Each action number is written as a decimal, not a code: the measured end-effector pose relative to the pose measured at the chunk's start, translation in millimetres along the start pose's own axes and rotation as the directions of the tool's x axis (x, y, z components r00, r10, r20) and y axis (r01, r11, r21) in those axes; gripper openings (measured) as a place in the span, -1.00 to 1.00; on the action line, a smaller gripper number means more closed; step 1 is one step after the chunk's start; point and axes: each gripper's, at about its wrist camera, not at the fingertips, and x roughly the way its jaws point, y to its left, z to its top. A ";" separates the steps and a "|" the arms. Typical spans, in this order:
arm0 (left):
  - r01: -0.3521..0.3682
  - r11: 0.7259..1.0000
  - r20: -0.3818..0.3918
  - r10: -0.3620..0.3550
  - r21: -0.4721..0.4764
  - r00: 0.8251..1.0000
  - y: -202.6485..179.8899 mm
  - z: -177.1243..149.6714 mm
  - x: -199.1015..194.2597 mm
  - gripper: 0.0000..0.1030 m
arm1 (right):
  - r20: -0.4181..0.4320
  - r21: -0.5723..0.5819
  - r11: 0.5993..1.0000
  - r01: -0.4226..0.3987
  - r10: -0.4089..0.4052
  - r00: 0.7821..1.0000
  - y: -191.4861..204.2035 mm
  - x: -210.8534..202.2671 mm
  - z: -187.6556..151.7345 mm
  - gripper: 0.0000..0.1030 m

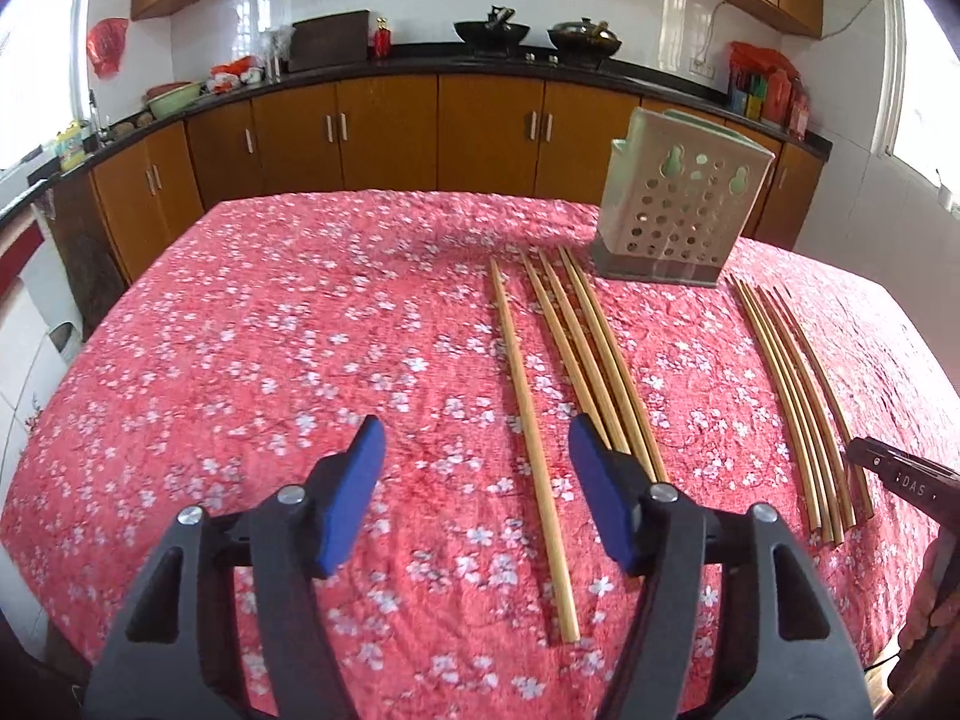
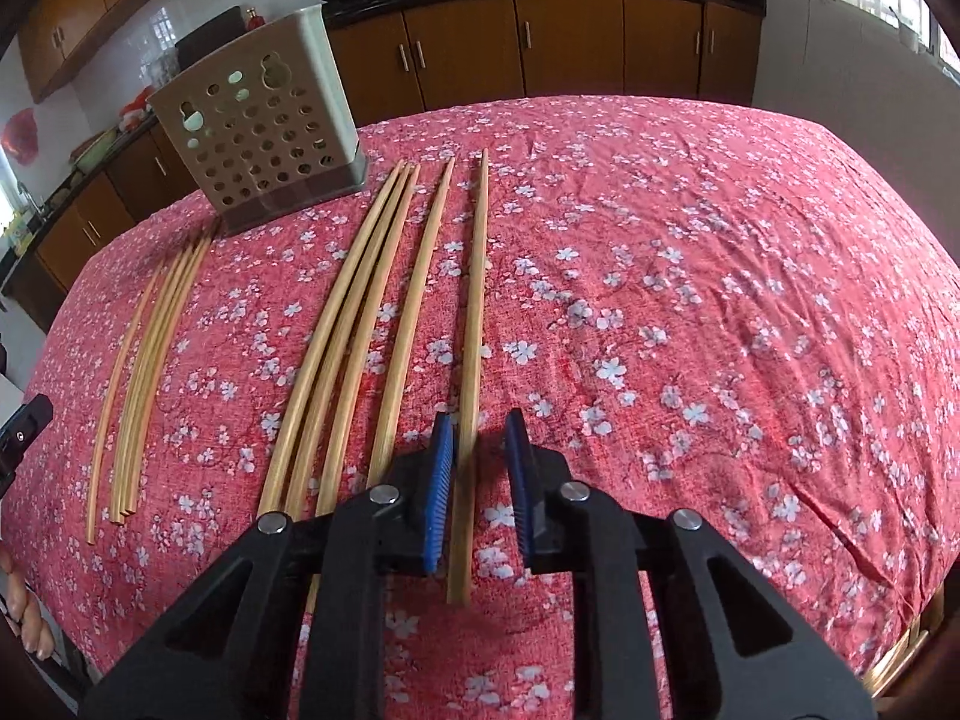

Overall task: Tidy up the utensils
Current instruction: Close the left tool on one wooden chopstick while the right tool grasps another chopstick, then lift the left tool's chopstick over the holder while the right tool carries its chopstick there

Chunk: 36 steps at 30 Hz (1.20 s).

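On the table (image 1: 240, 312), the utensil holder (image 1: 678, 222) stands at one o'clock in the left wrist view. A left chopstick group (image 1: 564, 348) lies before it toward six o'clock. A right chopstick group (image 1: 792, 396) lies at three o'clock.

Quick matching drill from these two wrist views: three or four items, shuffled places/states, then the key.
1. right tongs
2. left tongs
3. perforated utensil holder
4. tablecloth

A. upright, empty-looking, far end of the chopstick rows
B. pink-red with white blossoms
C. astride a single chopstick
D. nothing between the pads, beside the chopsticks

Pairs: 1-C, 2-D, 3-A, 4-B
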 end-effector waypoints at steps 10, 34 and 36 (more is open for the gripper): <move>0.082 0.997 -0.142 -0.080 0.005 0.987 -7.6 -0.9 38.0 -0.31 | 0.008 0.010 1.000 0.006 -0.006 1.000 -9.7 4.8 5.3 -0.84; 0.038 0.999 -0.153 -0.036 0.013 0.988 23.6 13.8 61.2 -0.84 | 0.008 0.015 0.999 0.037 -0.037 0.999 -22.1 28.8 29.5 -0.84; 0.041 0.999 -0.151 -0.039 0.009 0.988 25.1 11.0 58.5 -0.83 | 0.009 0.012 0.999 0.037 -0.037 0.999 -22.5 27.1 27.9 -0.84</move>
